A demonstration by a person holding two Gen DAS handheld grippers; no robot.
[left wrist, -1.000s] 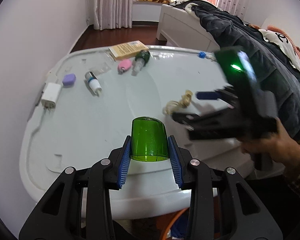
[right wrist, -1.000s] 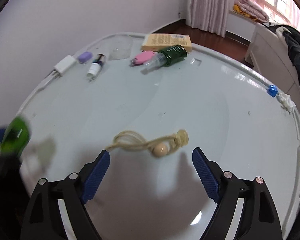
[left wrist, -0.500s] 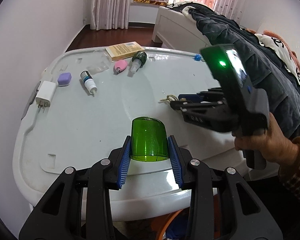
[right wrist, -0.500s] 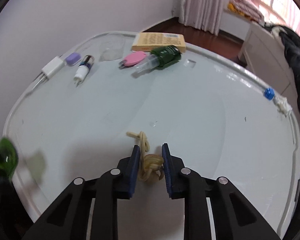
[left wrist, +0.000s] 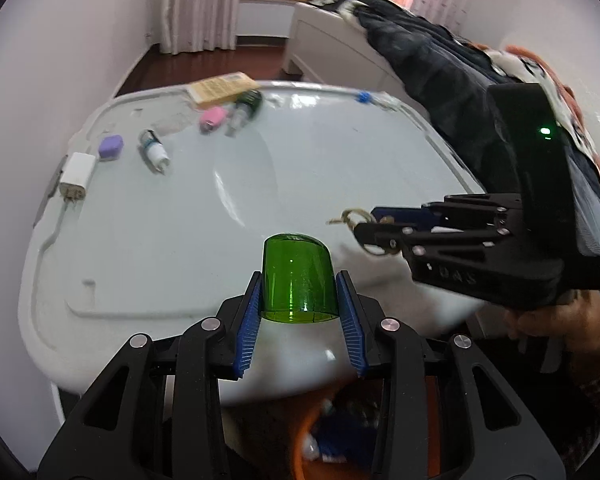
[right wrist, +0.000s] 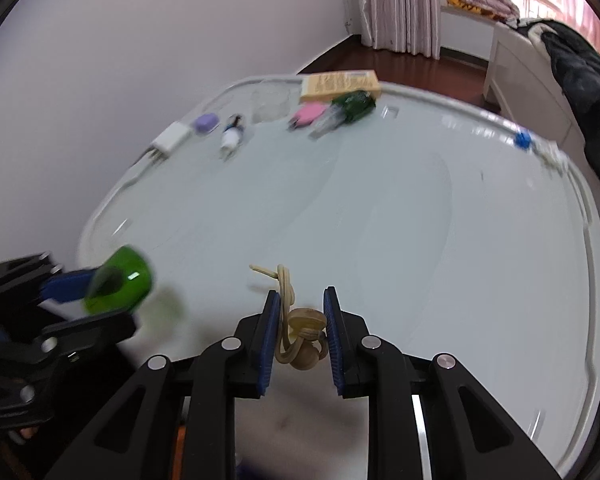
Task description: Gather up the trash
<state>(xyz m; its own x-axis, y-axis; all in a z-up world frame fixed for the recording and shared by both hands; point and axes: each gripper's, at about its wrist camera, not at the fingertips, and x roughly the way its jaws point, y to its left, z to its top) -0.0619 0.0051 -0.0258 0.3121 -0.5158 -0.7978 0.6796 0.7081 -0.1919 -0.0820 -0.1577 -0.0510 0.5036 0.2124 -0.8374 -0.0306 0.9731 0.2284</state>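
Note:
My left gripper [left wrist: 299, 292] is shut on a clear green plastic cap [left wrist: 299, 282], held over the near edge of the white table [left wrist: 148, 220]; it also shows in the right wrist view [right wrist: 120, 284]. My right gripper [right wrist: 301, 312] is shut on a beige knotted cord with a bead [right wrist: 300, 330], lifted off the table near its front edge. The right gripper shows in the left wrist view [left wrist: 364, 226] with the cord [left wrist: 350, 216] at its tips, just right of the green cap.
At the table's far side lie a white charger [left wrist: 76, 174], a purple case [left wrist: 111, 147], a small white bottle [left wrist: 154, 151], a pink item [left wrist: 212, 118], a dark green bottle [left wrist: 246, 102] and a yellow booklet [left wrist: 222, 87]. An orange-rimmed bin [left wrist: 300, 432] stands below the near edge. A bed with dark bedding [left wrist: 440, 80] is right.
My right gripper closed on the cord, lifted it and drew back toward the near edge. My left gripper pulled back slightly with the green cap; the bin below came into view.

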